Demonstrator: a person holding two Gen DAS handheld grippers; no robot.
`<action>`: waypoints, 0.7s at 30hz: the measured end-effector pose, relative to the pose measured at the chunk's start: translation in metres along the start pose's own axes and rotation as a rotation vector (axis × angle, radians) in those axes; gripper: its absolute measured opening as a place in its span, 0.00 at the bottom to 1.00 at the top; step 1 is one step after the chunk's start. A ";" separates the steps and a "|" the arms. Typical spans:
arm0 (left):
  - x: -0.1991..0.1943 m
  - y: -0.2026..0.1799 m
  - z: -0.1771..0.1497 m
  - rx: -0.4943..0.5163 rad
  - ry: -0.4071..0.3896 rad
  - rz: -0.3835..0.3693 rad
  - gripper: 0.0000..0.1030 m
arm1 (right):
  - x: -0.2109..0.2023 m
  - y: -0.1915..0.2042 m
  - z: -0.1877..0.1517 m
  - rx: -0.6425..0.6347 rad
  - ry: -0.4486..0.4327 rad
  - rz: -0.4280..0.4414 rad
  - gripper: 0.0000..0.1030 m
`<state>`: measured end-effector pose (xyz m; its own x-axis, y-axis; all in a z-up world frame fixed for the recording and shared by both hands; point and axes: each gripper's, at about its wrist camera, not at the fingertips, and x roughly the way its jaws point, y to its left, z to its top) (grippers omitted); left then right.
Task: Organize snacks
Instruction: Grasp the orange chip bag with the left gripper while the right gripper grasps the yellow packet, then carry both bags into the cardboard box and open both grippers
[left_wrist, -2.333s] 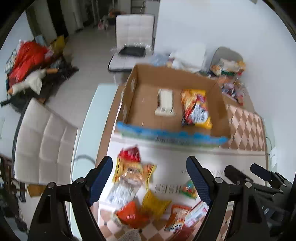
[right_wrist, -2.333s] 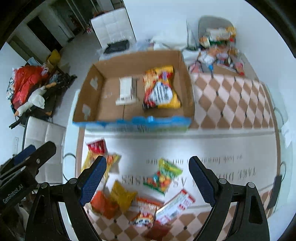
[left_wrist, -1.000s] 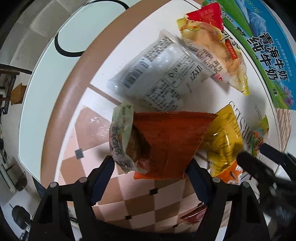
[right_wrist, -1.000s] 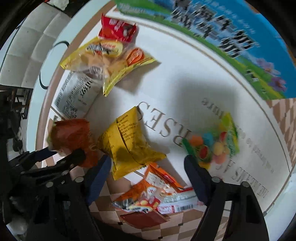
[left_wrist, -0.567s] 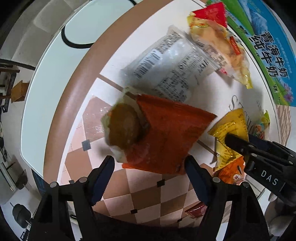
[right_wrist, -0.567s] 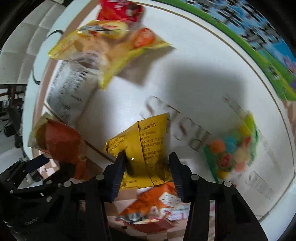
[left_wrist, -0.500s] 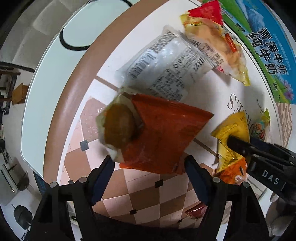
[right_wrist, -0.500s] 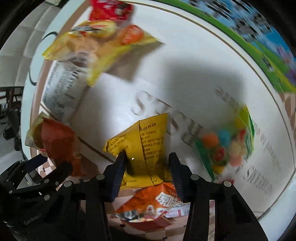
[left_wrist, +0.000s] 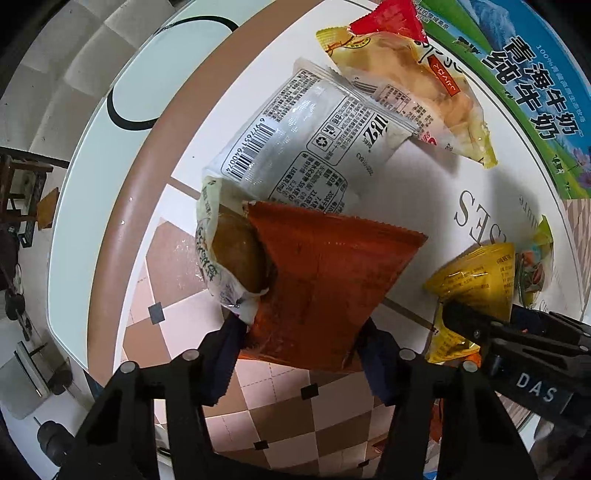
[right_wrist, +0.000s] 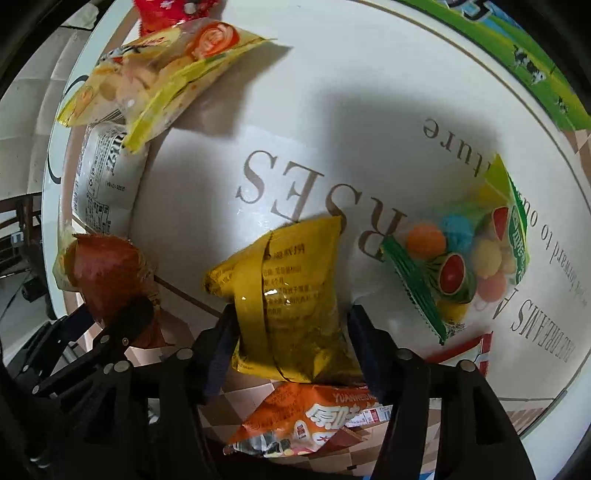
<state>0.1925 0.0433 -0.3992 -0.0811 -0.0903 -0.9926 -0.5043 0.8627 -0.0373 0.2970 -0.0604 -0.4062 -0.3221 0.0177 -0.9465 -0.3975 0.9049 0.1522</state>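
My left gripper (left_wrist: 301, 347) is shut on an orange-red snack bag (left_wrist: 325, 284), with a clear-wrapped brown bun (left_wrist: 236, 258) pressed against its left side. My right gripper (right_wrist: 291, 339) is shut on a yellow snack bag (right_wrist: 291, 295); it also shows in the left wrist view (left_wrist: 476, 291). The left gripper's orange-red bag appears in the right wrist view (right_wrist: 107, 273) at the left.
On the white tablecloth (right_wrist: 332, 110) lie a white printed packet (left_wrist: 314, 144), a yellow bag of pale snacks (left_wrist: 410, 81), a red packet (left_wrist: 388, 18), a green candy bag (right_wrist: 465, 251) and an orange bag (right_wrist: 314, 417). The blue-green box wall (left_wrist: 535, 92) stands beyond.
Both grippers dropped from above the table to the snacks. The left closed on the orange-red bag; the right closed on the yellow bag. Both bags are lifted slightly.
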 end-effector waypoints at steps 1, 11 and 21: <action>0.000 -0.004 -0.001 0.004 -0.002 0.007 0.51 | -0.001 0.001 -0.002 0.001 -0.010 -0.010 0.53; -0.037 -0.005 -0.011 0.053 -0.020 -0.018 0.47 | -0.037 -0.026 -0.024 0.101 -0.086 0.071 0.43; -0.109 -0.025 0.005 0.147 -0.104 -0.133 0.44 | -0.107 -0.072 -0.050 0.205 -0.213 0.223 0.43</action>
<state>0.2185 0.0340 -0.2905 0.0705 -0.1633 -0.9840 -0.3729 0.9107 -0.1779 0.3167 -0.1484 -0.3020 -0.1867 0.2925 -0.9379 -0.1504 0.9349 0.3215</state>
